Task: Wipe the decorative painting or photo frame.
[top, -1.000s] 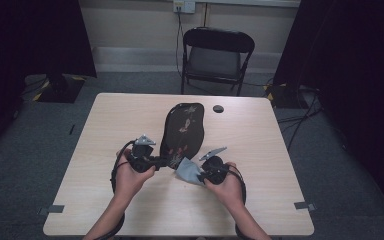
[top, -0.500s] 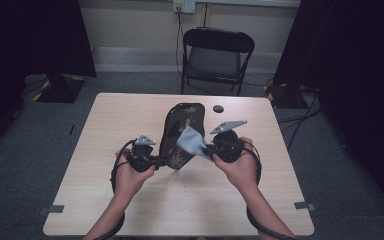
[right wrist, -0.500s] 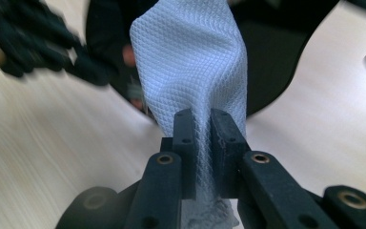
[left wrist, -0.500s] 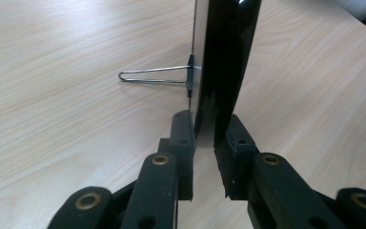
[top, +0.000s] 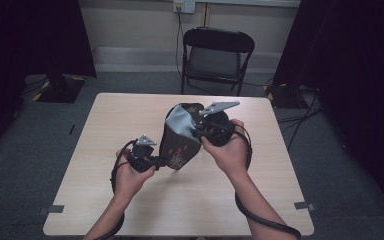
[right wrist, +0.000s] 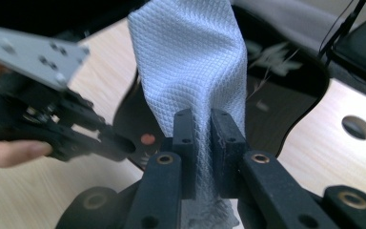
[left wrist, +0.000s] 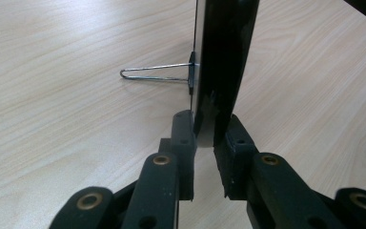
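Table point(top: 105, 150) of light wood-grain laminate, square with rounded corners, carries the work; behind it, against the wall, stands a black folding chair point(top: 215, 57). Near the table's middle a glossy black curved-edged board point(top: 180, 145), with a reddish printed pattern on its face, is held on edge and tilted, its lower end just above or on the tabletop; which of the two cannot be told. In the left gripper view the board point(left wrist: 221, 52) rises straight up from the jaws, and a thin bent wire stand point(left wrist: 155, 74) projects from its back face and reaches toward the table surface. A pale grey-blue diamond-weave cloth point(top: 182, 122) lies against the upper part of the board; in the right gripper view the cloth point(right wrist: 190, 62) hangs taut above the jaws with the board's dark glossy face behind it. The left gripper point(left wrist: 205, 136) is clamped on the lower edge of the board, one pad on each face. The right gripper point(right wrist: 202, 131) is closed on a fold of the cloth, which is pinched between both pads, and is held high beside the board's top end. A small dark round hole point(right wrist: 357, 126) shows in the tabletop beyond the board.
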The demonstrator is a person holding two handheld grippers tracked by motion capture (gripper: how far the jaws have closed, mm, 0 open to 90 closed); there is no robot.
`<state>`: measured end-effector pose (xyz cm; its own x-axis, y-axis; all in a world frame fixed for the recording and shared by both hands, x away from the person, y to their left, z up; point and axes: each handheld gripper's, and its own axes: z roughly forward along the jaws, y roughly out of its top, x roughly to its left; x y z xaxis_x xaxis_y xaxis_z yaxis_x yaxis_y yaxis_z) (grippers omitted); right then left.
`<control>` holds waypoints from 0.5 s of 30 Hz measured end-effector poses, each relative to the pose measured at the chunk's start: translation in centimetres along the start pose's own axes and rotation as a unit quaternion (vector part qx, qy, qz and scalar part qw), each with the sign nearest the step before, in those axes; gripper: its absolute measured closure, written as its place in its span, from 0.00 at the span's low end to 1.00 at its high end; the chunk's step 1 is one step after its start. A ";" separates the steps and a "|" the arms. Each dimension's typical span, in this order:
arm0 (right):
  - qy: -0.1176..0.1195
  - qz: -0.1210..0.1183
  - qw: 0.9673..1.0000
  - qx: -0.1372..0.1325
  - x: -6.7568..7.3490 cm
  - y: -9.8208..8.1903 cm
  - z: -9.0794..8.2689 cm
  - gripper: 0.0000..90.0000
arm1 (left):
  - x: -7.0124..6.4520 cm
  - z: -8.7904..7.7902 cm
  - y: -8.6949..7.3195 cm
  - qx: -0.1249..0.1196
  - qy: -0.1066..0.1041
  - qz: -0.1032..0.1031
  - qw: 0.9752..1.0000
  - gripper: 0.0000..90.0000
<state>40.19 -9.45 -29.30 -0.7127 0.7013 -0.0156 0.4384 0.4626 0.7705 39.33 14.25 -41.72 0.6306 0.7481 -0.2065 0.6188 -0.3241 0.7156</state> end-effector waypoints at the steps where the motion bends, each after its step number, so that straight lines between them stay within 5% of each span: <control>1: 0.002 0.000 1.000 0.005 0.1 -0.3 0.4 0.92 | 0.0 0.0 0.0 0.001 -0.001 0.001 1.000 0.87; 15: 0.017 -0.001 0.998 0.054 1.0 -4.8 4.3 0.92 | 0.0 -0.1 0.0 0.007 -0.002 0.002 1.000 0.87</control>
<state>39.69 -8.62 -35.77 -0.7311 0.6823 0.0056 0.4921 0.5217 0.6969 39.25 14.28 -41.63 0.6345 0.7449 -0.2063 0.6227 -0.3345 0.7074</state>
